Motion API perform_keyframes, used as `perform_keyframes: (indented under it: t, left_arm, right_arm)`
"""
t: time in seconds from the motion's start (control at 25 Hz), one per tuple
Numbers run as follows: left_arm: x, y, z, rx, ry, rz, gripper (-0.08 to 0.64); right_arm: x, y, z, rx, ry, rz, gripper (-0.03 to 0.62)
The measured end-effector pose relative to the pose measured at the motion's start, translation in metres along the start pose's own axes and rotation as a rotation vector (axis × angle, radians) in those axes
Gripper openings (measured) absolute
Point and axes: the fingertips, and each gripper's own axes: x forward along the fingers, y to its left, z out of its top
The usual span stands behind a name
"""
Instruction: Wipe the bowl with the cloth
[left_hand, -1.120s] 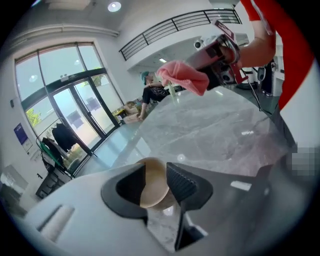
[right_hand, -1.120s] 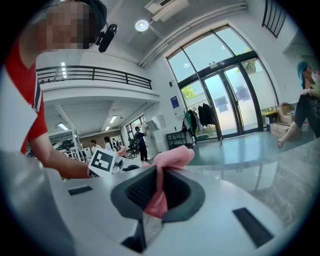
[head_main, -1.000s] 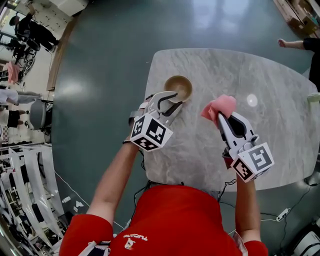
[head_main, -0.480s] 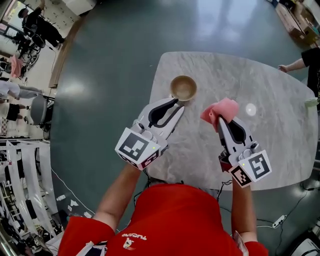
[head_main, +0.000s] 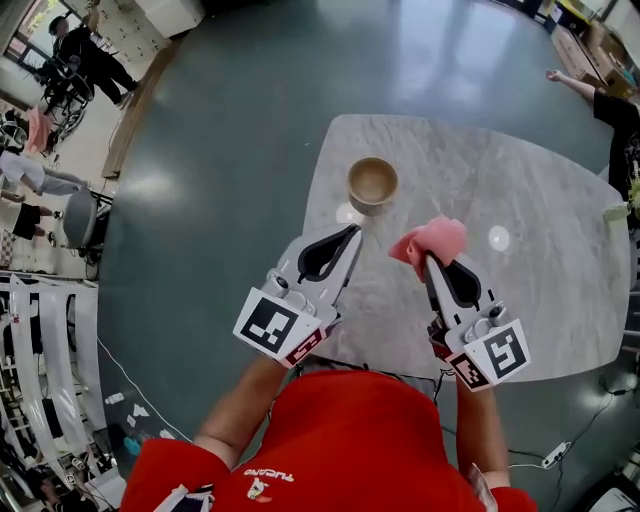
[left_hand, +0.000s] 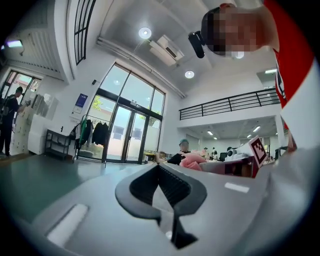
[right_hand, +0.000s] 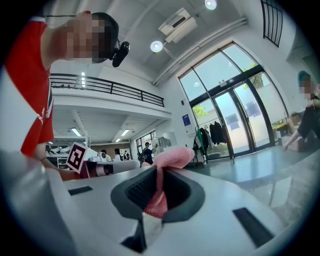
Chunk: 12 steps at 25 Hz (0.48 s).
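Quick status from my end. My left gripper (head_main: 352, 232) sits lower centre in the head view. Its jaws have just been closing and now they're pressed together tip to tip with nothing between them; its own view shows the two dark pads meeting with no gap at the tip. It's lifted off the table (head_main: 540, 170) and pointing toward the upper right of the frame.

My right gripper (head_main: 430, 258) is a bit to the right of that, also off the table. It's clamped on the pink cloth (head_main: 435, 238). In the right gripper view a strip of the fabric is pinched between the pads and the rest bunches up past the tips in a soft puff.

The bowl (head_main: 372, 183) is the small brown one, upright on the pale marble-look table. It's just above the middle of the head view and close to the table's left edge. It's above my left gripper's tips and apart from them. The cloth is to its lower right and isn't touching it either, so nothing's in contact with the bowl.

Dark green floor (head_main: 230, 120) fills the left and top of the frame, and my red shirt (head_main: 340, 440) fills the bottom.
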Motion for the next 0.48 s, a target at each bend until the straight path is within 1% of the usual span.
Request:
perform_keyframes:
  t: [0.16,0.28,0.48]
  left_arm:
    - [-0.014,-0.007,0.003,0.026,-0.015,0.015,0.006]
    - [-0.023,-0.015,0.006,0.034,-0.025,0.013,0.006]
    - [-0.032,-0.028,0.012,0.071,-0.035,0.000,0.006]
  right_arm:
    - [-0.007,0.016,0.002,-0.008,-0.017,0.011,0.020]
    - [-0.013,0.027,0.003,-0.016,-0.024,0.015,0.020]
    - [-0.019,0.039,0.005,-0.034,-0.040,0.024,0.020]
